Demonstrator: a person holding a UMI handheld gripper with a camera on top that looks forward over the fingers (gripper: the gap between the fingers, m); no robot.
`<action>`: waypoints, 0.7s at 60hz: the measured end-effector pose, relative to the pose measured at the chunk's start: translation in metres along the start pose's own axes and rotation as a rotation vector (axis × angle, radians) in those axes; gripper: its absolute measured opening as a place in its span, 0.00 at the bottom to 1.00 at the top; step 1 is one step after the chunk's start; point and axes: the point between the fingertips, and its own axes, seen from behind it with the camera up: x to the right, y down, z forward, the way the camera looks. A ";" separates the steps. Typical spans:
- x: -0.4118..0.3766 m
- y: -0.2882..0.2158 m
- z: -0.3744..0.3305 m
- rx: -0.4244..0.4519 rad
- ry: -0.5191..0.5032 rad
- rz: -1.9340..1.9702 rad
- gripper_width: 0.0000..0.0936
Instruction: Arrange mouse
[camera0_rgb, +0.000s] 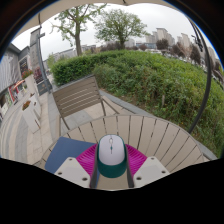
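A white mouse (111, 153) with a teal base sits between the fingers of my gripper (111, 165). The magenta pads (88, 159) press against both of its sides, so the gripper is shut on it. The mouse is held over a round wooden slatted table (150, 135). A dark blue mouse mat (63, 152) lies on the table just left of the left finger, partly hidden behind it.
A wooden slatted bench (80, 98) stands beyond the table on a paved strip. A tall green hedge (150, 75) runs behind it. Trees and buildings are far off. The table's far edge curves close ahead.
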 end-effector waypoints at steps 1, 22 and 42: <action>-0.012 0.000 0.004 -0.007 -0.004 -0.001 0.46; -0.136 0.097 0.093 -0.147 0.108 0.060 0.48; -0.146 0.078 0.014 -0.155 0.178 0.036 0.91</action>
